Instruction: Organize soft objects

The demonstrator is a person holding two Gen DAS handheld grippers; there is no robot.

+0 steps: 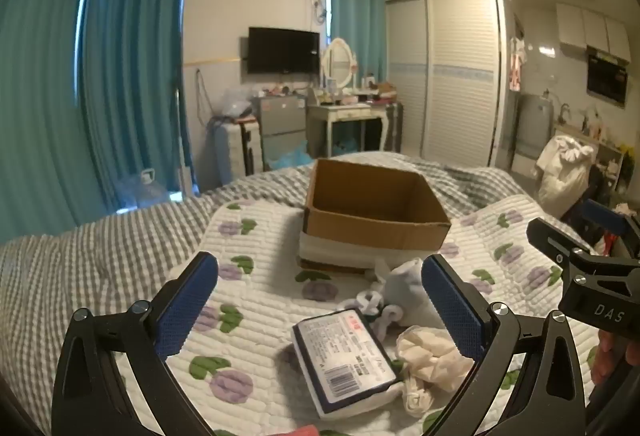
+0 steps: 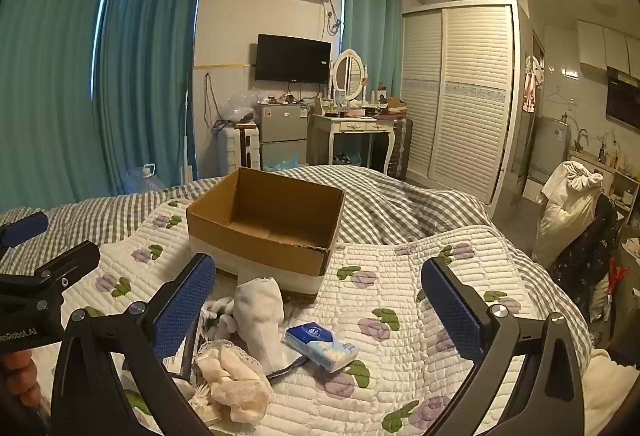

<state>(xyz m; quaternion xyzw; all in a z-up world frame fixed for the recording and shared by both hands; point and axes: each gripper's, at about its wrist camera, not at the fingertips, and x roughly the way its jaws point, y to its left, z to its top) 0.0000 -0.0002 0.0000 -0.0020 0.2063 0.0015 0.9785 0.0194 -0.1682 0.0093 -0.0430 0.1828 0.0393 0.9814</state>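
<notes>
An open, empty cardboard box [image 1: 374, 212] stands on a floral quilt; it also shows in the right wrist view [image 2: 264, 224]. In front of it lie soft items: a white sock [image 1: 404, 290], a cream lace cloth [image 1: 432, 360], a flat packet with a printed label [image 1: 344, 354] and a grey-white knitted piece [image 1: 374, 306]. In the right wrist view I see the sock [image 2: 260, 312], the cream cloth [image 2: 232, 380] and a blue tissue pack [image 2: 320, 346]. My left gripper [image 1: 320, 300] is open above the packet. My right gripper [image 2: 320, 300] is open above the tissue pack.
The floral quilt [image 2: 400, 276] lies over a grey checked duvet [image 1: 100, 252] on a bed. Beyond the bed stand a dressing table [image 2: 356, 132], a small fridge [image 2: 280, 136], a louvred wardrobe [image 2: 460, 88] and teal curtains [image 1: 132, 68].
</notes>
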